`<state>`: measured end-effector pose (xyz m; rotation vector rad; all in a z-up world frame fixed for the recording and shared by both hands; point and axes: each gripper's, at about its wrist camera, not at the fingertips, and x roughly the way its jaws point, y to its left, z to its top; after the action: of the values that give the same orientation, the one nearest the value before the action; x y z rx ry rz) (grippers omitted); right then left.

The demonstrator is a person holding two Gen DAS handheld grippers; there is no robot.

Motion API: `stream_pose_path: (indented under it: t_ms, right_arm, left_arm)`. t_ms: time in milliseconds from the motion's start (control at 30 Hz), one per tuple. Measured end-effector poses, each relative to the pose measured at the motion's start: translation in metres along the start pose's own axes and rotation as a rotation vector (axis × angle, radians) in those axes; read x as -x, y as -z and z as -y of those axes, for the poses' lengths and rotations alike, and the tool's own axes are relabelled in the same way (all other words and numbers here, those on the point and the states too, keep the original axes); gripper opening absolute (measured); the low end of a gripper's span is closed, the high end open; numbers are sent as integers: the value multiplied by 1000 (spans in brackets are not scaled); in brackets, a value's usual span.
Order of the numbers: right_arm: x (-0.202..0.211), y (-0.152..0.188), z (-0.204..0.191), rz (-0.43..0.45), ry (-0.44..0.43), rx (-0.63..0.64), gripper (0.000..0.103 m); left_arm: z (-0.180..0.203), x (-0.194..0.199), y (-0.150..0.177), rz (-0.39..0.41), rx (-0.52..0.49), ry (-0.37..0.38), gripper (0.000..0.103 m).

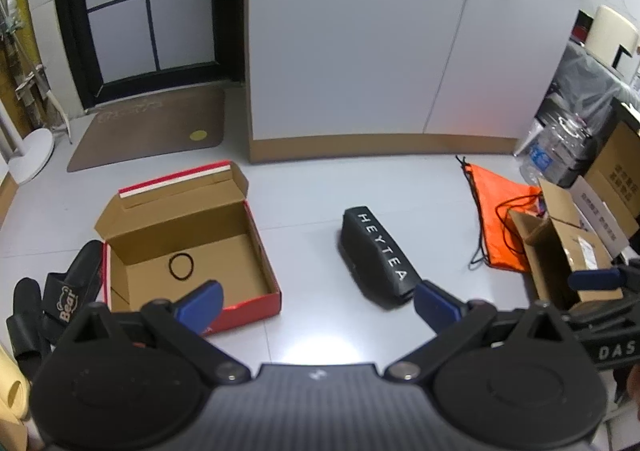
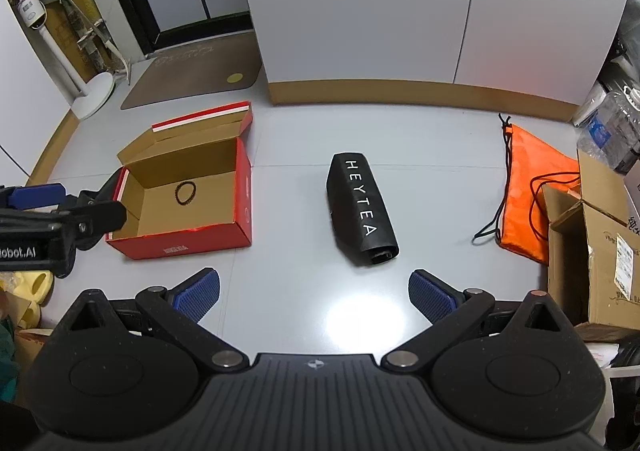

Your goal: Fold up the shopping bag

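Observation:
A black shopping bag (image 1: 378, 257) printed HEYTEA lies rolled into a tube on the grey floor; the right wrist view shows this bag (image 2: 360, 207) from nearer its open end. My left gripper (image 1: 318, 305) hangs open above the floor, its right finger close to the roll's near end. Open and holding nothing, my right gripper (image 2: 314, 293) hovers just short of the roll. The left gripper also shows at the left edge of the right wrist view, beside the red box.
An open red shoebox (image 1: 188, 247) (image 2: 188, 191) holds a black hair band (image 2: 187, 193). An orange drawstring bag (image 1: 498, 217) (image 2: 532, 191) lies right. Cardboard boxes (image 2: 592, 251), a water jug (image 1: 560, 149), black slippers (image 1: 52, 307) and a door mat (image 1: 148, 127) ring the floor.

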<state>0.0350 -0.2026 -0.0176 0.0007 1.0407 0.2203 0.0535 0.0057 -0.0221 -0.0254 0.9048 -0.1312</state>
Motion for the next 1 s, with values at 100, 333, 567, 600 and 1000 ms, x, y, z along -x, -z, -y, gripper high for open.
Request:
stream_pose_path:
  t_ms: [100,333,567,600,1000]
  right_arm:
    - [-4,-3,2,-1,-14,0,102]
    - [-24,-16,11,14,12,16,102]
    - [-38,-22,17,18,59,25,101]
    - [-43,-23,17,10,57,34,101]
    - [-86,-31,21,-37,48,66,94]
  left_arm:
    - [-2,-7,-2,0,-12,11,102]
    - [-6,-34,-7,-39,-12,4,97]
    - [-14,-46,-12,-51,16,24,93]
    - [-15,-47,-12,-49,19,21,93]
    - [-22,-77,-23,-57,-3,-26,88]
